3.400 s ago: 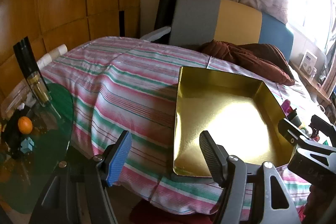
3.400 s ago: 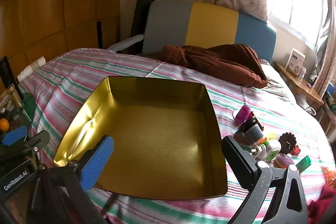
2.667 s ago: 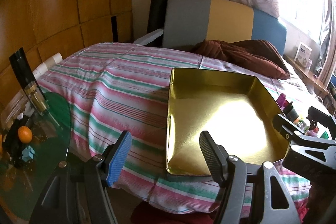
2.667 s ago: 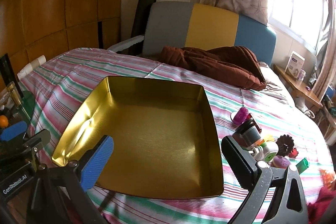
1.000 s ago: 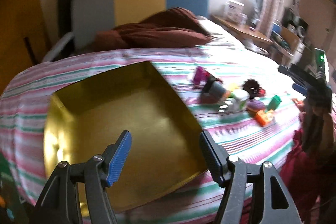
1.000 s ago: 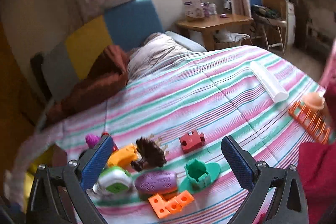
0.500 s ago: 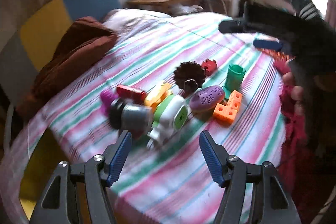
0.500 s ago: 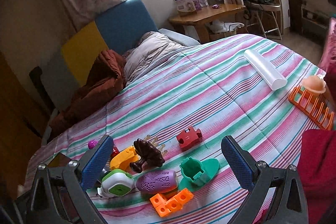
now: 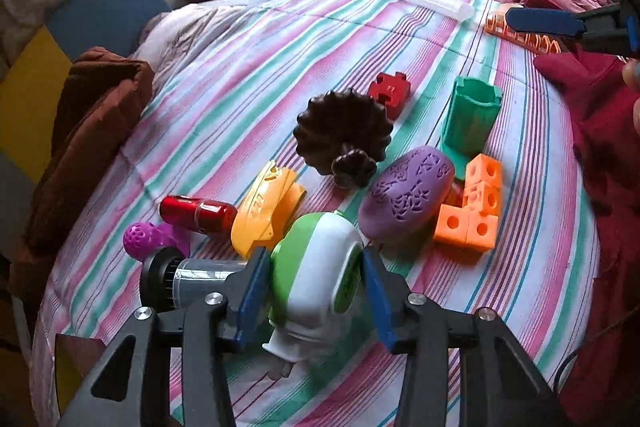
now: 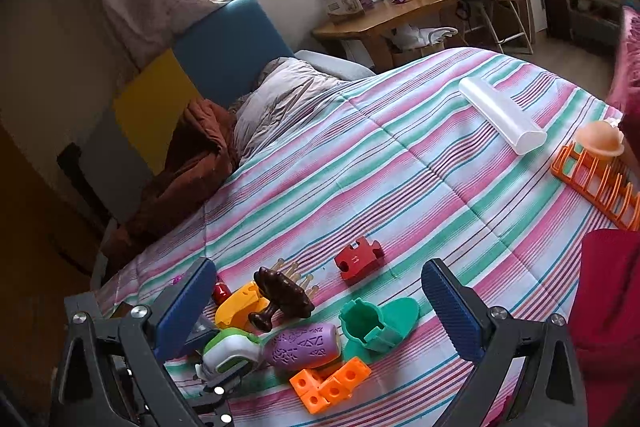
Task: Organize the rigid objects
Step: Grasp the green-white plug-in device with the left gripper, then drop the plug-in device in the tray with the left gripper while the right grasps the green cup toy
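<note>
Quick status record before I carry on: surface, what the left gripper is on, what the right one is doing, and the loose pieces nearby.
surface: striped bedspread
left gripper: jaws closing around the green and white toy; pads at its sides
right gripper: open, nothing between the fingers, above the pile
beside the toy: purple oval piece, yellow piece, grey cylinder
also loose: orange cube block, green cup piece, brown spiky piece, red puzzle block
far edge: orange rack, white tube
</note>
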`<state>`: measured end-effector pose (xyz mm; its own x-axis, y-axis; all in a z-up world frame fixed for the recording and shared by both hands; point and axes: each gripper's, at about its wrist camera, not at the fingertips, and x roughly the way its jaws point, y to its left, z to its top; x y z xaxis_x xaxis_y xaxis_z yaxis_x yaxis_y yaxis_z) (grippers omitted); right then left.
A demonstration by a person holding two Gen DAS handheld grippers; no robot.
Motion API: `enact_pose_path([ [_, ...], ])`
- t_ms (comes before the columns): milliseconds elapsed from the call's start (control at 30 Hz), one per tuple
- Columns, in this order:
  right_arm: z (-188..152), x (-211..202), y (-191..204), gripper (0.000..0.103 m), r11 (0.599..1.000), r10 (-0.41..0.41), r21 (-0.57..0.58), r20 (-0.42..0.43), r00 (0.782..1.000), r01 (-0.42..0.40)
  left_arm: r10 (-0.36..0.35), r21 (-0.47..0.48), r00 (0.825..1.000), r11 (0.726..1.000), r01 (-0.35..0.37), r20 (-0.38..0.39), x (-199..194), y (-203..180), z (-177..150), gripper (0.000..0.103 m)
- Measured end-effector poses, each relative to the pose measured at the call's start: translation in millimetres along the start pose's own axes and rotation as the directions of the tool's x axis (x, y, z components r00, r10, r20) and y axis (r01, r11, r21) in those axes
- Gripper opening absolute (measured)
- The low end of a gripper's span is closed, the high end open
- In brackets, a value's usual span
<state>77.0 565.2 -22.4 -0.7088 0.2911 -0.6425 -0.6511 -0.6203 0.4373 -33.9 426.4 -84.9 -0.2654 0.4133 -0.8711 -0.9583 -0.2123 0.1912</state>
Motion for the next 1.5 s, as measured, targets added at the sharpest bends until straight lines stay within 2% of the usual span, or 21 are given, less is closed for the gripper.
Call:
enact_pose_path([
  [67,1,-2,-3,0.103,1.0,-0.007,0.012,0.014,1.0,0.007,-0.02,-0.019,1.0,1.0,0.02,0.007,-3,-1,-2,0.046],
  [167,3,-5,-11,0.103,0.998,-0.014,0.054,0.026,1.0,0.012,-0.078,-0.108,0.996,0.991,0.082,0.041,-14,1,-12,0.038],
  [300,4,-1,-20,0.103,0.994,-0.015,0.106,0.005,1.0,0.014,-0.127,-0.172,0.99,0.976,0.137,0.069,-26,-10,-33,0.039],
  [600,3,4,-23,0.103,0.994,-0.035,0.104,-0.027,0.999,0.038,-0.149,-0.209,0.988,0.966,0.151,0.029,-19,-8,-36,0.044],
  [800,2,7,-27,0.103,0.992,-0.04,0.114,-0.043,0.998,0.045,-0.177,-0.239,0.984,0.955,0.174,0.01,-6,-5,-31,0.053],
  [967,1,14,-34,0.103,0.988,-0.019,0.153,-0.077,0.997,0.031,-0.196,-0.276,0.981,0.943,0.189,0.003,-1,-10,-31,0.051],
  [1067,-3,24,-34,0.103,0.987,-0.029,0.151,-0.134,0.99,0.05,-0.157,-0.278,0.987,0.948,0.157,0.02,-6,-19,-39,0.048],
  [1133,-7,34,-33,0.103,0.987,-0.06,0.132,-0.196,0.979,0.087,-0.164,-0.325,0.986,0.931,0.166,0.033,-9,-18,-46,0.044],
  [1233,-12,43,-30,0.103,0.99,-0.05,0.112,-0.255,0.966,0.081,-0.164,-0.374,0.985,0.912,0.169,0.044,-15,-19,-55,0.042],
  [1367,-17,45,-17,0.1,0.992,-0.121,0.01,-0.263,0.957,0.128,-0.174,-0.397,0.983,0.9,0.181,0.054,-22,-23,-67,0.042],
  [1500,-19,50,-18,0.1,0.988,-0.151,-0.016,-0.292,0.945,0.153,-0.16,-0.399,0.985,0.901,0.171,0.06,-27,-28,-74,0.04],
])
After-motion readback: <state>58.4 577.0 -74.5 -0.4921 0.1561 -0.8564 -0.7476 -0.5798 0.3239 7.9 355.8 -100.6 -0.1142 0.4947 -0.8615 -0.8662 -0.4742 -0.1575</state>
